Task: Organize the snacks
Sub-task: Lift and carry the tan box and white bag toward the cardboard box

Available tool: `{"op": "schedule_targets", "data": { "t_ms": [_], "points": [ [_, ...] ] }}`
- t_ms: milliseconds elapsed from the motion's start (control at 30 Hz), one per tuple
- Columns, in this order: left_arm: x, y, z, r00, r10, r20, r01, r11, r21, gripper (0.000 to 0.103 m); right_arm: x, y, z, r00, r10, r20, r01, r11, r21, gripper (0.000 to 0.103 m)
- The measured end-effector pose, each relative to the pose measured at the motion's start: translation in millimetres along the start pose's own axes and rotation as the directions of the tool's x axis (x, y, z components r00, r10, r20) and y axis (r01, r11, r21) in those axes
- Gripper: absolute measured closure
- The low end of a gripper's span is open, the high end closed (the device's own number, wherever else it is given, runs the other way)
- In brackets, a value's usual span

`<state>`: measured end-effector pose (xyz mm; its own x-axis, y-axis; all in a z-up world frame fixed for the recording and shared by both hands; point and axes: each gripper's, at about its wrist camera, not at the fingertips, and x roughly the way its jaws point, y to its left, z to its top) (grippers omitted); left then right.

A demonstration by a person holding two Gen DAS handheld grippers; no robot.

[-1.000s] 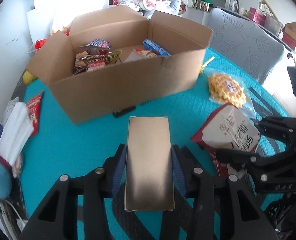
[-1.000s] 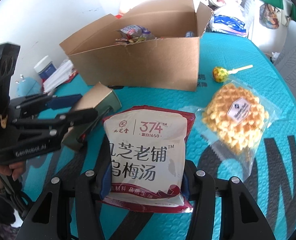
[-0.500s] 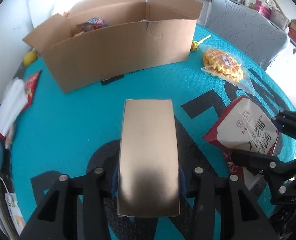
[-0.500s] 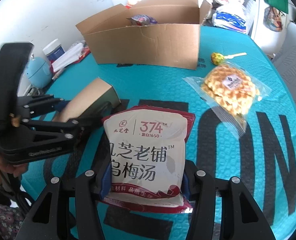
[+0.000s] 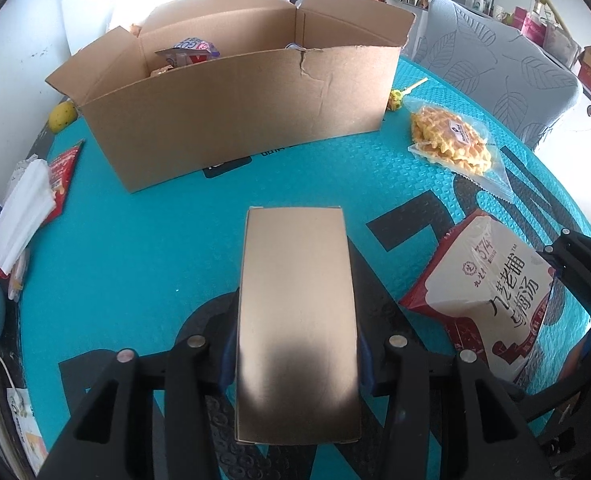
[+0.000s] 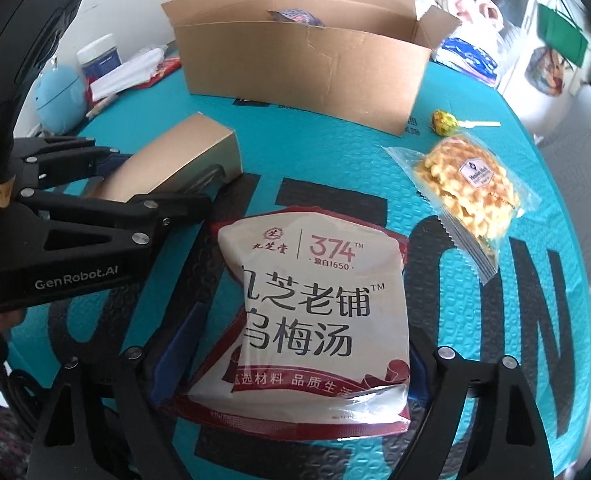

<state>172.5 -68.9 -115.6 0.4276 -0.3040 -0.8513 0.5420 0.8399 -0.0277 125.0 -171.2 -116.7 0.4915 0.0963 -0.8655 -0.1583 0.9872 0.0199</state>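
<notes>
L claw [image 5: 295,356] is clamping the gold box [image 5: 295,320] by its long sides, blue pads pressing both faces; box is pointing toward the cardboard box [image 5: 231,120], near end just over the teal mat [image 5: 135,248] on the counter.

R claw [image 6: 299,344] has just been opening: jaws are now standing wide, left pad clear of the bag, right pad hidden behind the bag edge. The white/red snack bag [image 6: 315,304] is lying between them, tilted, rumpled, resting on the mat near the counter's front edge, just beside the gold box.

Cardboard box is sitting toward the back edge w/ flaps up, a few wrapped snacks showing inside. Waffle pack [image 6: 467,188] and lollipop [image 6: 445,122] are lying near the box's right end, apart from the bag.
</notes>
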Motion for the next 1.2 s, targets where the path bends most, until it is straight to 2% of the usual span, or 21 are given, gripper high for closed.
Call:
{"op": "schedule_targets", "data": {
  "t_ms": [67, 100, 133, 233, 300, 367, 567, 800, 1067, 1200],
  "points": [
    [-1, 1, 0, 1.0, -0.004, 0.003, 0.004, 1.0, -0.003, 0.057, -1, -2, -1, 1.0, -0.008, 0.016, 0.008, 1.0, 0.008, 0.023],
    [-2, 3, 0, 1.0, -0.005, 0.008, 0.005, 1.0, -0.017, 0.059, -2, -3, -1, 0.999, -0.026, 0.03, 0.026, 1.0, -0.001, 0.036],
    [-2, 5, -1, 1.0, 0.001, 0.015, 0.0, 0.999, -0.041, 0.059, -3, -4, -1, 0.999, -0.017, 0.031, 0.018, 1.0, -0.006, 0.04],
    [-2, 4, -1, 0.999, 0.035, 0.018, -0.034, 0.998, -0.043, 0.059, -6, -5, -2, 0.999, -0.012, 0.033, 0.012, 1.0, 0.008, 0.052],
    [-4, 7, -2, 1.0, 0.008, 0.018, -0.007, 0.998, -0.065, 0.059, -7, -6, -1, 1.0, -0.012, 0.028, 0.011, 1.0, 0.011, 0.054],
    [-6, 10, -3, 1.0, -0.017, 0.011, 0.018, 0.996, -0.085, 0.059, -8, -6, 1, 0.999, 0.01, 0.031, -0.011, 1.0, 0.026, 0.061],
    [-16, 12, -4, 0.999, -0.019, 0.026, 0.022, 0.996, -0.086, 0.059, -12, -10, -1, 0.997, 0.066, 0.041, -0.068, 0.996, 0.051, 0.064],
    [-34, 15, 2, 0.997, -0.045, 0.058, 0.051, 0.994, -0.102, 0.059, -26, -5, 6, 0.99, 0.121, 0.069, -0.122, 0.993, 0.01, 0.064],
    [-61, 18, 15, 0.989, -0.046, 0.14, 0.059, 0.994, -0.092, 0.059, -43, 1, 23, 0.988, 0.113, 0.101, -0.111, 0.993, -0.031, 0.064],
    [-74, 21, 24, 0.982, -0.018, 0.19, 0.034, 0.996, -0.082, 0.059, -54, 1, 36, 0.985, 0.099, 0.139, -0.092, 0.994, -0.059, 0.064]
  ]
}}
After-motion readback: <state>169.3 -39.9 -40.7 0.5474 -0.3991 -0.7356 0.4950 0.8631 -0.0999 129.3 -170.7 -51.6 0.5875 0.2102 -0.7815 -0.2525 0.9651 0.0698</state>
